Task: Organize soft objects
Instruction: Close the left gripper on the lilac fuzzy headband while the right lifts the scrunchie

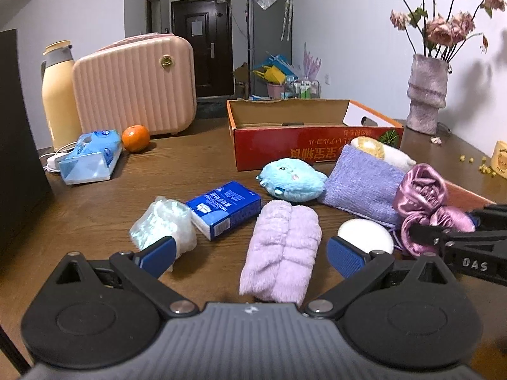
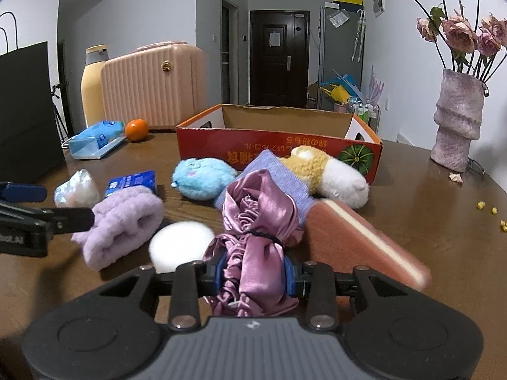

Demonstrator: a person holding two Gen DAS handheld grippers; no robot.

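The right gripper (image 2: 252, 274) pinches the purple satin bonnet (image 2: 258, 218); the left gripper (image 1: 252, 255) gapes wide, the lilac fluffy towel (image 1: 282, 248) lying between its fingers.

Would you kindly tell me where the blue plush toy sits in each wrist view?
Left wrist: blue plush toy lies just right of centre, before the red box.
Right wrist: it lies left of centre, before the same box.
Shared landmark: orange.
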